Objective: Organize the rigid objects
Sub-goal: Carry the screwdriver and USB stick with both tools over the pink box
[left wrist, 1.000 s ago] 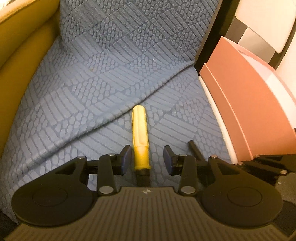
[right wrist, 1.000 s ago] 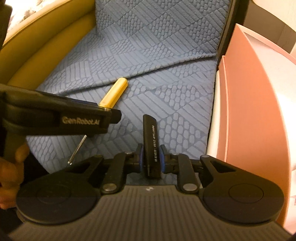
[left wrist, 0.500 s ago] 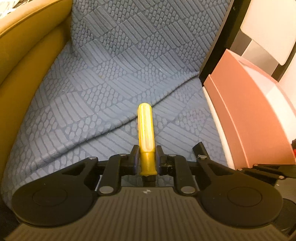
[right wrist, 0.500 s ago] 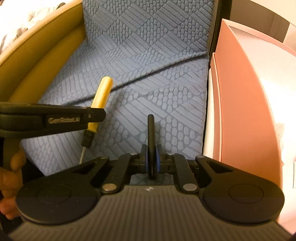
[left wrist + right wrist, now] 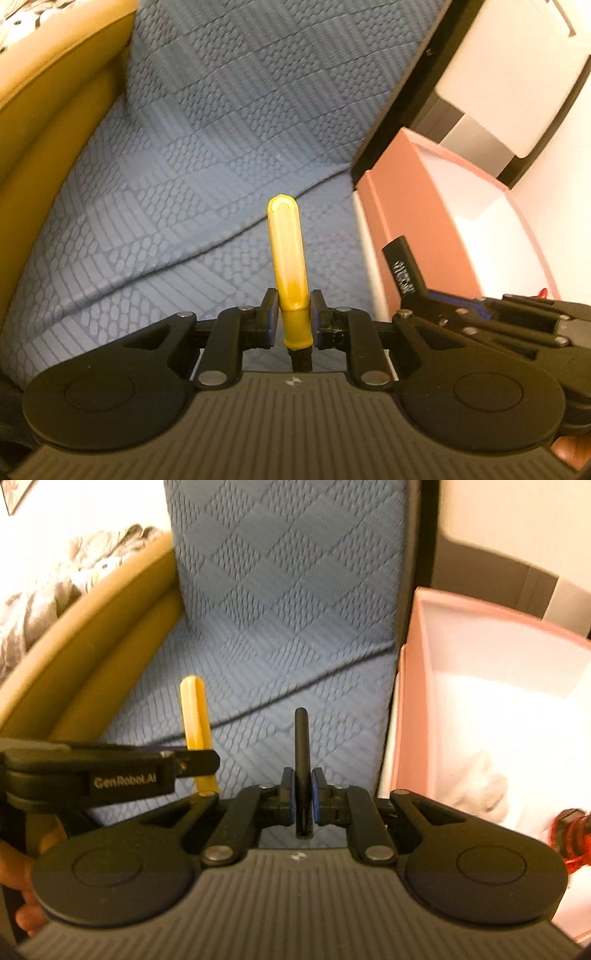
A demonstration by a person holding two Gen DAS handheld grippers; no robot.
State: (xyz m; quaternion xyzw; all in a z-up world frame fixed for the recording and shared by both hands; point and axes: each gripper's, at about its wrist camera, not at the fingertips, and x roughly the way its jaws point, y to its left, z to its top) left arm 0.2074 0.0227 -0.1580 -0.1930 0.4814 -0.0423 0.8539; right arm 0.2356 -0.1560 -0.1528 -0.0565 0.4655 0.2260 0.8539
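We see the screwdriver [image 5: 287, 258] clamped by its yellow handle in the left gripper [image 5: 293, 317], whose jaws are drawn in tight against the handle's lower end; the handle points up and away from the camera, clear of the blue cushion [image 5: 192, 177] behind it. The dark shaft runs down below the jaws and is mostly hidden. The black stick [image 5: 301, 768] (a flat bar with white lettering, as the left view shows [image 5: 404, 269]) is pinched edge-on in the right gripper [image 5: 302, 797], its jaws nearly closed on the thin body. It too is clear of the cushion. Seen from the right wrist, the left gripper [image 5: 199, 762] and its screwdriver [image 5: 195, 716] lie left of the stick. Right of the cushion stands the pink box [image 5: 410, 686], open-topped, white inside. A mustard armrest [image 5: 48, 122] borders the cushion's left side. A small red thing [image 5: 570, 838] sits inside the box; it is too blurred to identify.
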